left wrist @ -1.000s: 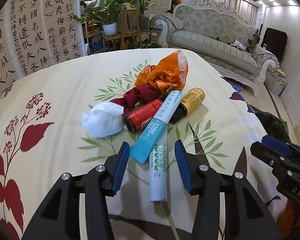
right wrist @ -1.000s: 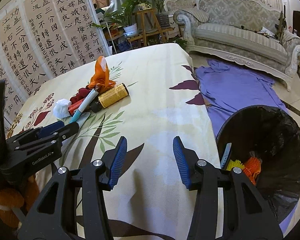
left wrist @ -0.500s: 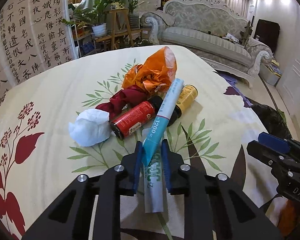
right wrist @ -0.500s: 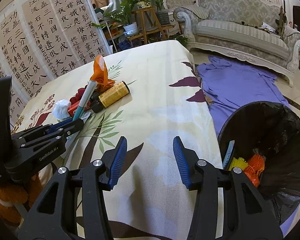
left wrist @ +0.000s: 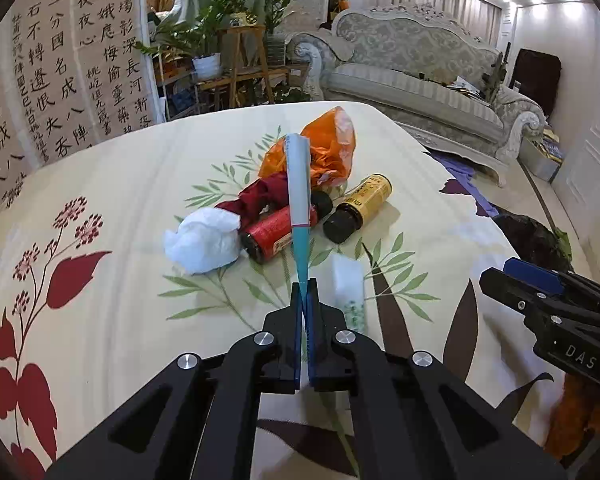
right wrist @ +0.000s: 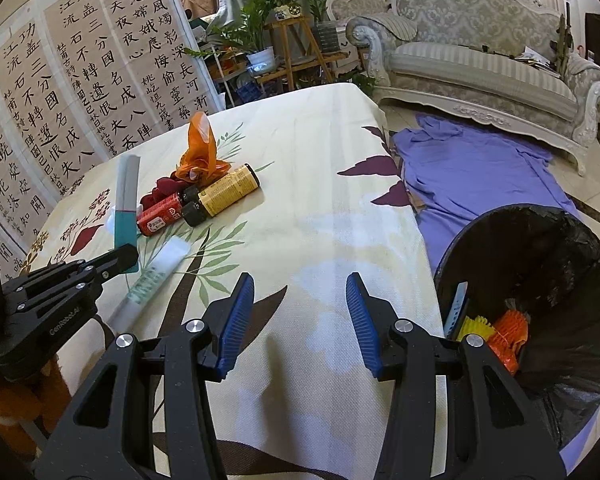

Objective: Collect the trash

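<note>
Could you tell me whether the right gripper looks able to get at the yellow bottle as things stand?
Probably yes: the right gripper is open and empty, with only bare tablecloth between it and the yellow bottle, which lies on the pile's near side.

A home living room: an ornate sofa (left wrist: pixel 416 80) upper right, potted plants (left wrist: pixel 220 36) on wooden stands at top, a calligraphy screen (right wrist: pixel 80 80) at left.

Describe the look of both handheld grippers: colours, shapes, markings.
Both the left gripper and right gripper have angular black plastic frames with triangular cut-outs, silver round screws and ribbed blue pads. White lettering marks their sides.
</note>
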A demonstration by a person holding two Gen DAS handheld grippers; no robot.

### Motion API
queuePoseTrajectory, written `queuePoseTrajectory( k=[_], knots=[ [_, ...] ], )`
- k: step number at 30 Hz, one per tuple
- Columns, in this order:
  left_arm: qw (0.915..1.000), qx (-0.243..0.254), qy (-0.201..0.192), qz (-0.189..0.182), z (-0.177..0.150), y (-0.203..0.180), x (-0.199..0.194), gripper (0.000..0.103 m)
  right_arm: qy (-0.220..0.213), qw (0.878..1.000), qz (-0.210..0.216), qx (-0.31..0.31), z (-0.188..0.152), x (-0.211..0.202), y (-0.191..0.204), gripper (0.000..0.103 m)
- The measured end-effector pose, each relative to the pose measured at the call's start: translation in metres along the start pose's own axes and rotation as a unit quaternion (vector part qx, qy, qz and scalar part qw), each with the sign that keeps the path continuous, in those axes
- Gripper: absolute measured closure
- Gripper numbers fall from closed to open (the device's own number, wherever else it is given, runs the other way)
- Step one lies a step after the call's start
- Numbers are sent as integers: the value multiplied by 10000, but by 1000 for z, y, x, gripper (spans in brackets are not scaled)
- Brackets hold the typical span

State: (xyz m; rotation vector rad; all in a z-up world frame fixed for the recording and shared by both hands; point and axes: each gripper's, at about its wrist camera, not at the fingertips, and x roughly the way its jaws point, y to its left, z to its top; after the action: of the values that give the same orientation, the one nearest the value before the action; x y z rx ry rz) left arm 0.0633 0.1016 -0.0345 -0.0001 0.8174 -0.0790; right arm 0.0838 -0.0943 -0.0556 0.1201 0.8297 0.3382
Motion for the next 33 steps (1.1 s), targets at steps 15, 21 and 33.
queuePoseTrajectory(
  k=[15,21,33],
  knots=[
    [9981,162,527,-266,-12,-4,-5,97,-20,10000,-19,-11,0,-3,-1,56],
    [9986,36,463,-238,-12,-2,-9,73,-29,10000,5,-4,-1,-4,0,56],
    [9986,59,472,-210,-4,-16,6,40,-18,10000,68,31,-1,-2,-2,56]
  ],
)
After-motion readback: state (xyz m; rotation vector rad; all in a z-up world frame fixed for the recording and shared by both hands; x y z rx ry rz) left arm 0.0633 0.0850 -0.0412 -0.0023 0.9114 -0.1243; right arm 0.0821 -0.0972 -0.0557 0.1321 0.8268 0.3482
